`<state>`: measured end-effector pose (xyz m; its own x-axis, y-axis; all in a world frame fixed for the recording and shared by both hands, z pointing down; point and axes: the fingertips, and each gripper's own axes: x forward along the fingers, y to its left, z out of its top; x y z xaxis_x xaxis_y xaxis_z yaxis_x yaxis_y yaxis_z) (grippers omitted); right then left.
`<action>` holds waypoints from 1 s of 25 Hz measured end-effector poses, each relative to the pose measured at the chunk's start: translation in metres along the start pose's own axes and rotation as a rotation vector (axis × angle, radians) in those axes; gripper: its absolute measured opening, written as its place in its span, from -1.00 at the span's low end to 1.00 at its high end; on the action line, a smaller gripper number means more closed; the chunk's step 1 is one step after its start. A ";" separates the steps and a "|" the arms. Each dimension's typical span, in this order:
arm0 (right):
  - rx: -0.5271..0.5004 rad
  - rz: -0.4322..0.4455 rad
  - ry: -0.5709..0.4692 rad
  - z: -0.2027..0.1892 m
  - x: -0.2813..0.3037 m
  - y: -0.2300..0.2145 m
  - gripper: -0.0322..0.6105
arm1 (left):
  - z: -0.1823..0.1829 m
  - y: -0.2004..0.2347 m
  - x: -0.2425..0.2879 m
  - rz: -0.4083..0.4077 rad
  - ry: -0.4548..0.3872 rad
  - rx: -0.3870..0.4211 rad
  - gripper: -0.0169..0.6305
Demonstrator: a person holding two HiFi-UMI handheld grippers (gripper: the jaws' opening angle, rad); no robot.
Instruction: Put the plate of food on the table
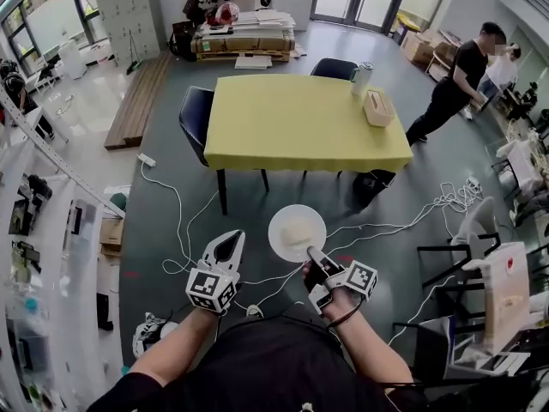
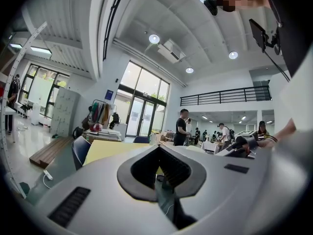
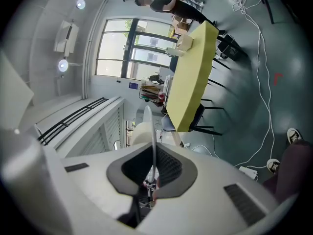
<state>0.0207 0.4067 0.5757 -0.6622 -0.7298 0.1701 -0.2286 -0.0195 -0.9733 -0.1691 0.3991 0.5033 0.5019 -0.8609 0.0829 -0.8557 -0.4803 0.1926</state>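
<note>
Above the floor, just short of the near edge of the yellow table (image 1: pixel 292 114), the right gripper (image 1: pixel 314 253) is clamped on the rim of the plate (image 1: pixel 279 221). A pale lump of food (image 1: pixel 298 232) sits on the plate. The left gripper (image 1: pixel 230 239) is beside it, with its jaws closed and nothing in them.

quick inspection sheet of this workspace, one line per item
surface: yellow rectangular table, plate not on it yet
job's things: white round plate with pale food, held short of the table
clutter: beige tissue box and pale cylinder at the table's right end
grippers: right gripper shut on the plate's rim; left gripper shut, empty
cables: white cables loose on the floor
surroundings: dark chair; person in black
</note>
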 end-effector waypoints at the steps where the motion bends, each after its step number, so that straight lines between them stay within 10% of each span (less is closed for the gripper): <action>1: -0.002 0.000 -0.005 -0.001 0.002 0.000 -0.84 | -0.001 0.002 0.000 -0.004 0.002 -0.002 -0.92; 25: 0.027 -0.012 0.044 0.086 0.062 -0.020 -0.84 | 0.003 0.036 0.116 0.047 0.013 -0.052 -0.92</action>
<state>0.0458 0.3031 0.5923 -0.6906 -0.6984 0.1877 -0.2173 -0.0471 -0.9750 -0.1419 0.2818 0.5173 0.4629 -0.8801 0.1061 -0.8711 -0.4294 0.2383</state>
